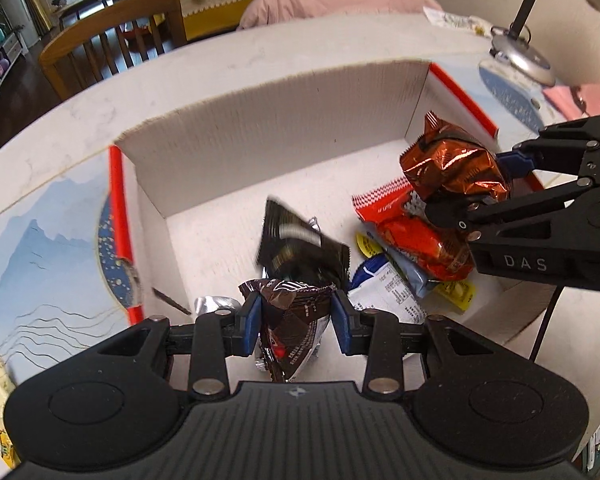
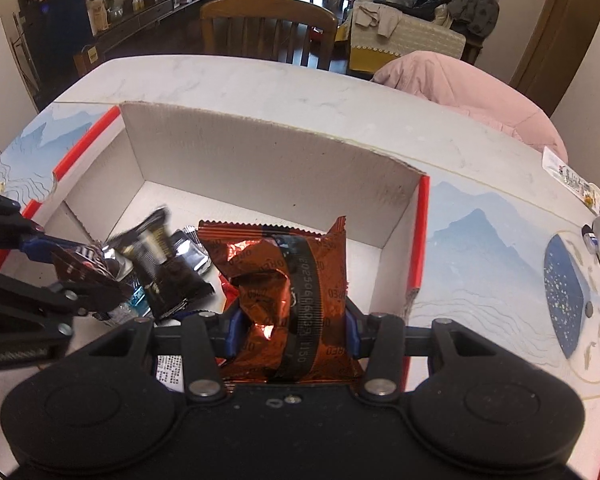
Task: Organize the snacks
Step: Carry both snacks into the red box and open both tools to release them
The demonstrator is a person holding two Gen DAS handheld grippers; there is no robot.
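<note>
Judging by the packets already lying in the box (image 1: 260,128), two remain clamped: a brown packet (image 1: 292,320) in the left gripper (image 1: 296,320), a copper packet (image 2: 292,300) in the right gripper (image 2: 292,328).

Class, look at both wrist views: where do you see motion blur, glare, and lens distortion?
Left wrist view: the black packet above the box floor is smeared by motion; the copper packet in the right gripper glints; the table edge bows, fisheye. Right wrist view: the same black packet is blurred; foil glare on the copper packet; the box's far wall curves.
</note>
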